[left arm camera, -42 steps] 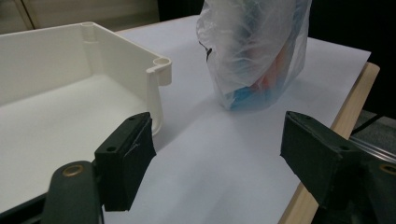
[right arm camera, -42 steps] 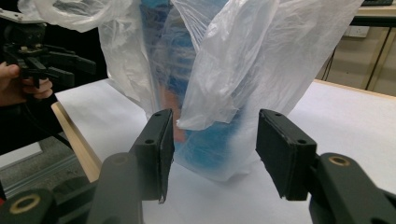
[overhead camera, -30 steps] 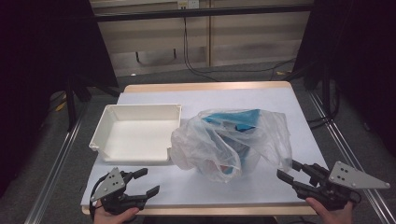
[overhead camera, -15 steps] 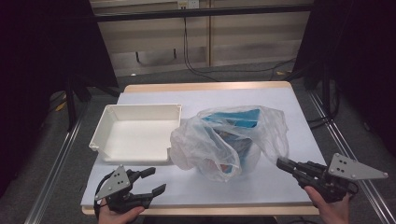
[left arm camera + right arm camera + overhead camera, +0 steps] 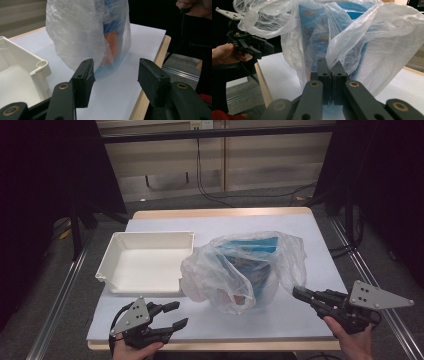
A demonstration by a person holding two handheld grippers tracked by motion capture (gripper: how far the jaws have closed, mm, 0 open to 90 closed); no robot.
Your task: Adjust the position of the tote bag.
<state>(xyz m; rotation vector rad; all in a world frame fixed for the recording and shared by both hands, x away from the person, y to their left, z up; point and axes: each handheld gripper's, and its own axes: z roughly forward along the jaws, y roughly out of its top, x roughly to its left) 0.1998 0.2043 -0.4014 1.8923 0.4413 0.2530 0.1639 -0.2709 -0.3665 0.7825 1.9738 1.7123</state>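
The worktop [image 5: 150, 320] is covered with a pale sheet, and on it a white tray [image 5: 145, 265] is placed at the left, just beside a thin clear plastic bag [image 5: 240, 270] at the middle. Inside the bag a blue box [image 5: 252, 257] is seen standing, with something orange low in it. The right gripper [image 5: 298, 293] is held at the right lower edge of the bag; in the right gripper view its jaws are pressed together, and a fold of the bag film seems to be pinched between them. The left gripper [image 5: 175, 315] is kept at the near left, in front of the tray and apart from the bag; its jaws are half spread and have just been closing, with nothing between them, while the bag lies ahead of them. Some risks can be judged from here. If only a thin fold is caught, the film may slip out or be torn when it is pulled. If the bag is pulled sideways, the box may be tipped over. If the left jaws are closed too early, the bag will be missed.
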